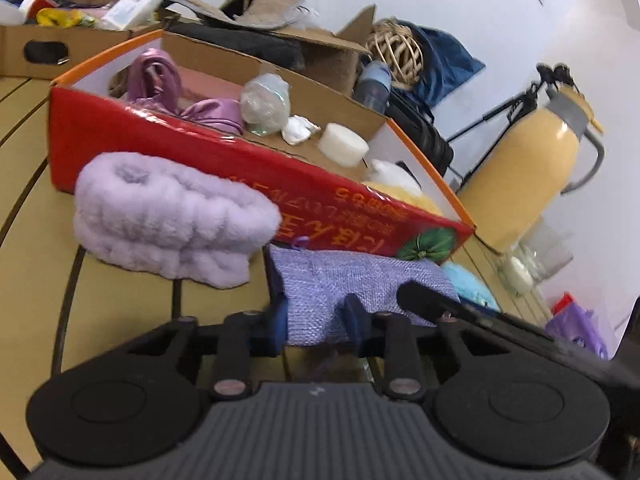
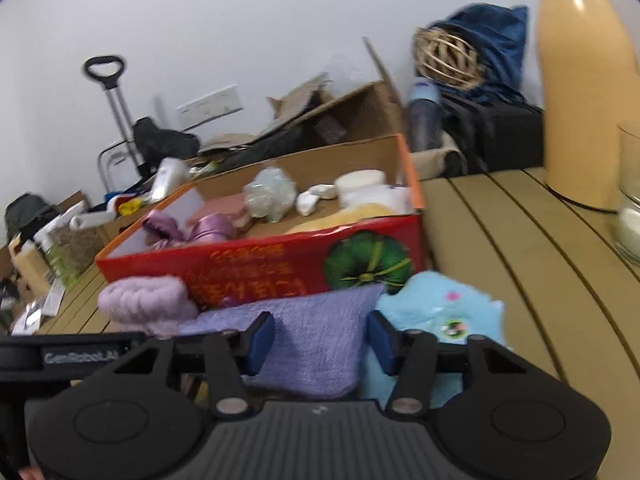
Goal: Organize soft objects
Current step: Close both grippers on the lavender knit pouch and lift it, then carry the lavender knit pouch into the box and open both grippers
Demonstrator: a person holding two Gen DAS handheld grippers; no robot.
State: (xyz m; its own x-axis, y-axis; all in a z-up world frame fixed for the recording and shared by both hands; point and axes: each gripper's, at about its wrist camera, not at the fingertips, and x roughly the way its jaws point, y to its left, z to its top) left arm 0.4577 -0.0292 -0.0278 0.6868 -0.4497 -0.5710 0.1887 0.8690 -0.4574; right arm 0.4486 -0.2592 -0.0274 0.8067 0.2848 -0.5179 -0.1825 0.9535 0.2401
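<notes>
A purple woven cloth (image 1: 360, 276) (image 2: 316, 340) lies flat on the slatted table in front of a red cardboard box (image 1: 200, 148) (image 2: 260, 264). My left gripper (image 1: 318, 318) has its blue pads pressed on the cloth's left part. My right gripper (image 2: 322, 342) stands open over the same cloth, which lies flat between its pads. A fluffy lilac roll (image 1: 172, 216) (image 2: 144, 304) rests left of the cloth against the box. A light blue plush (image 2: 440, 304) (image 1: 472, 284) lies to the right. The box holds a purple satin piece (image 1: 160, 76), a yellow soft thing (image 1: 404, 196) and small items.
A tall yellow thermos (image 1: 524, 168) (image 2: 580, 100) and a glass (image 2: 632, 200) stand at the right on the wooden slat table (image 2: 500, 260). Behind the red box are open brown cartons (image 1: 328, 56), a wicker ball (image 2: 444, 56), a blue bag and a dark case.
</notes>
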